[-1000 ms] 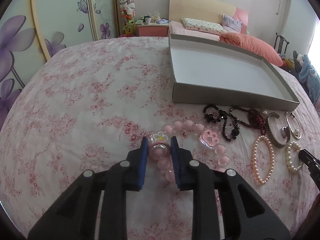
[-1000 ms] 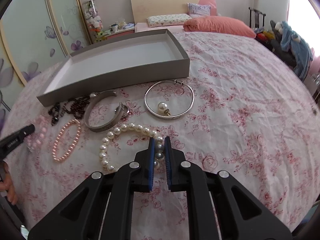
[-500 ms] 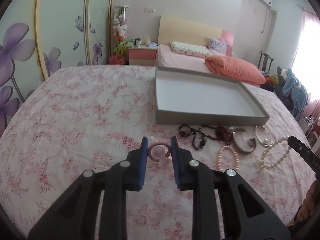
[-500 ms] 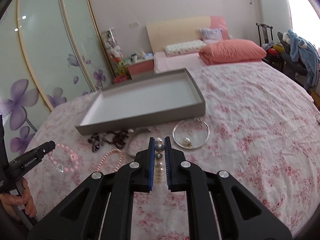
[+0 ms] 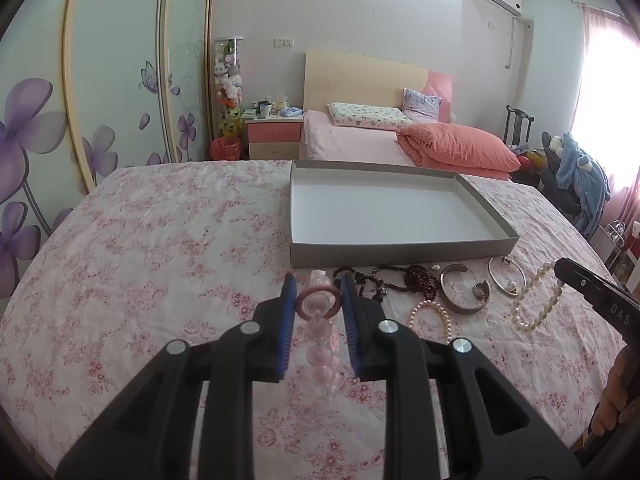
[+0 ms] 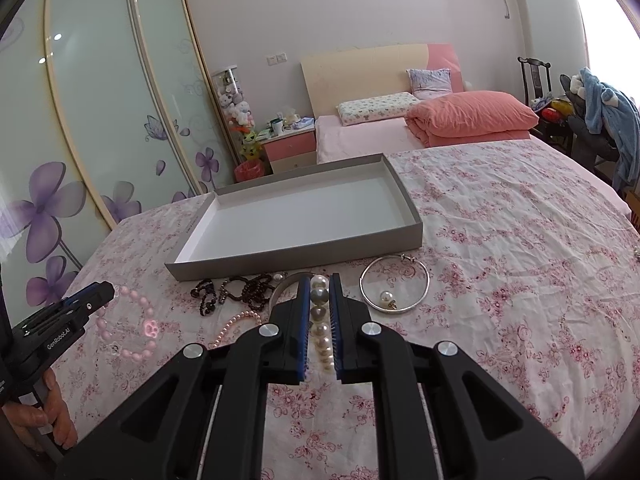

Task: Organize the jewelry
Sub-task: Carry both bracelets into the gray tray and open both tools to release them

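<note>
While the left gripper has its blue pads closed on the pink bead bracelet with a paw charm, which hangs in the lower centre of the left wrist view above the floral bedsheet, the right gripper pinches the white pearl bracelet in the lower centre of its own view. Behind both, in mid-frame, lies the shallow grey cardboard tray; just in front of its near wall rest a dark bead bracelet, a silver bangle with a pearl and a small pink pearl bracelet.
</note>
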A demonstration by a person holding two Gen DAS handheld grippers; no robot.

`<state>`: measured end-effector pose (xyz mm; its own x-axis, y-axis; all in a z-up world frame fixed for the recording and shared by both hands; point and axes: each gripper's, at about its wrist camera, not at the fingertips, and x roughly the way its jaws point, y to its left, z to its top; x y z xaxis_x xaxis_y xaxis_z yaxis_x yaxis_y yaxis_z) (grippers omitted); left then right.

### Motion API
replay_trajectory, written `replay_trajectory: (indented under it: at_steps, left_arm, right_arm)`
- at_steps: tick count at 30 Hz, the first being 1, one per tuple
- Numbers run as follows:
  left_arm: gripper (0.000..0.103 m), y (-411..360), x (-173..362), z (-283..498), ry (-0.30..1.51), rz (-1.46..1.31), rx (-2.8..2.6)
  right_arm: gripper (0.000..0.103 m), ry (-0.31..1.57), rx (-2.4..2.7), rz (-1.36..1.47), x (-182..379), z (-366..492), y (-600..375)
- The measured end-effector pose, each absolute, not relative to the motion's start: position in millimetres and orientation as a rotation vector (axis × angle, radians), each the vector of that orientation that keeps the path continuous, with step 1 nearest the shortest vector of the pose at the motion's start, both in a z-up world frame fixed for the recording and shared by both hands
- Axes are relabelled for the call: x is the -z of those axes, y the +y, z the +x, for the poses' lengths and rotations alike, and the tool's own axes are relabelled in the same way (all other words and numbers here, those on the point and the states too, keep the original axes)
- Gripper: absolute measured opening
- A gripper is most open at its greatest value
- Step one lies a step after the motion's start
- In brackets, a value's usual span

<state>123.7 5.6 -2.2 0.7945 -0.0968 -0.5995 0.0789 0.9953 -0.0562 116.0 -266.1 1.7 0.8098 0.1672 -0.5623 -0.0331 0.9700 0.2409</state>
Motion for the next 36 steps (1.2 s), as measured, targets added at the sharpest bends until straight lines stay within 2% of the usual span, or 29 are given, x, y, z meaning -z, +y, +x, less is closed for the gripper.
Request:
replay_trajectory:
  at_steps: [17,25,36]
  left_arm:
    - [0.023,-25.2,-43.7,181.5,0.515,0.009,0.121]
    - [0.023,-39.6,-41.4,242.2,0.531,-0.012,0.131]
    - [0.023,-50.7,-6.0,315.2,0.619,-0.029,0.129]
  right_arm:
    - [0.010,0.423,-0.097,0.130,-56.5,169.5,-257.8]
    - [0.010,0.472,-0.071,0.145,-40.5,234.6,-258.9]
    - [0.010,0.585,-0.061,0.173,-10.3,310.9,-254.1]
